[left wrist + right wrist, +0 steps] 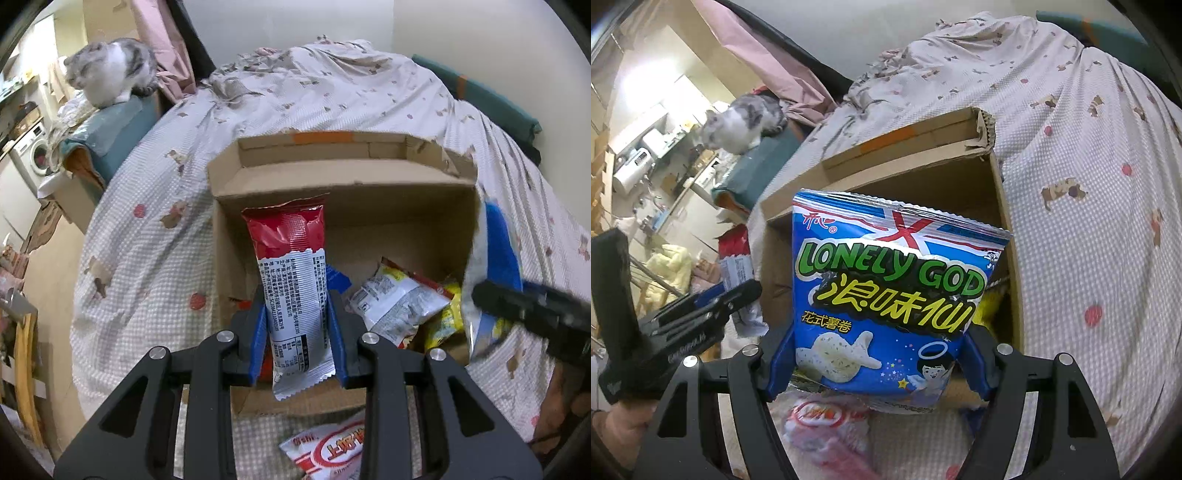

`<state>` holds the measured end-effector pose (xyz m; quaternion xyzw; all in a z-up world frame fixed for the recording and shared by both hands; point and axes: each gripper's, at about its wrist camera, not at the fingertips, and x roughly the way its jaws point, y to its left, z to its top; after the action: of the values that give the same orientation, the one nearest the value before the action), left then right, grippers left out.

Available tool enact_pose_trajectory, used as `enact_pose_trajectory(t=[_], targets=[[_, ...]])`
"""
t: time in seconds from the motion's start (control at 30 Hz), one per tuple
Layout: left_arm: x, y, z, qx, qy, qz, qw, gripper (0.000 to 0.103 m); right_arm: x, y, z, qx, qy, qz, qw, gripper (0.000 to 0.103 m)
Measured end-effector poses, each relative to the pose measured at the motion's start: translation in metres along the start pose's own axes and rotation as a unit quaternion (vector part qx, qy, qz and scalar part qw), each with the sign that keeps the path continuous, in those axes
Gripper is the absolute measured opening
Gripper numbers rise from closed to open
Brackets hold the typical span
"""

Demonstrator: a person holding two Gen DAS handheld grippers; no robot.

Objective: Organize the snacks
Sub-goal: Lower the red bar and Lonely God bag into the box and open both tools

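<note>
Left gripper (pixel 298 325) clamps red-silver packet (pixel 291 280); right gripper (pixel 879 365) clamps blue bag (pixel 894 295). Box (pixel 343 173), frame center, holds some packs; red-white pack (pixel 328 450) still outside, bottom.

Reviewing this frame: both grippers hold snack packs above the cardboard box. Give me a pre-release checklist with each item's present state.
1. Left gripper shut on the red-and-silver wafer pack: ok.
2. Right gripper shut on the Lonely God chip bag: ok.
3. Cardboard box open: ok.
4. Free floor space inside box: ok, bare at left.
5. Chip bag fully over the box opening: cannot tell.
6. Red-and-white snack bag outside the box, still to collect: not ok.
</note>
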<state>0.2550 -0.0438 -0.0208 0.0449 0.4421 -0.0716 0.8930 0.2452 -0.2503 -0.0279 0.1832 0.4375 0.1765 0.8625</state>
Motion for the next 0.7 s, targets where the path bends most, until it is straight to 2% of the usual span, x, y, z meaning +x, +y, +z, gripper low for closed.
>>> enact_pose_trajectory(t=[0.13,0.3,0.4,0.7], targets=[[0.013,-0.007,-0.004,0.026,-0.003,0.011,0.9996,0.026,0.018,-0.005,0.013,0.002,0.006,0.006,1.0,0.076],[0.023,-0.004,-0.003,0.019,0.001,0.008,0.9998,0.026,0.036,-0.007,0.018,-0.003,0.016,-0.004,1.0,0.077],[0.023,-0.008,-0.003,0.038,-0.006,0.013,0.9992,0.026,0.039,-0.005,0.017,-0.015,0.009,-0.026,1.0,0.077],[0.023,-0.009,-0.006,0.031,-0.001,0.008,0.9995,0.027,0.044,-0.009,0.02,-0.009,-0.004,-0.032,0.999,0.078]])
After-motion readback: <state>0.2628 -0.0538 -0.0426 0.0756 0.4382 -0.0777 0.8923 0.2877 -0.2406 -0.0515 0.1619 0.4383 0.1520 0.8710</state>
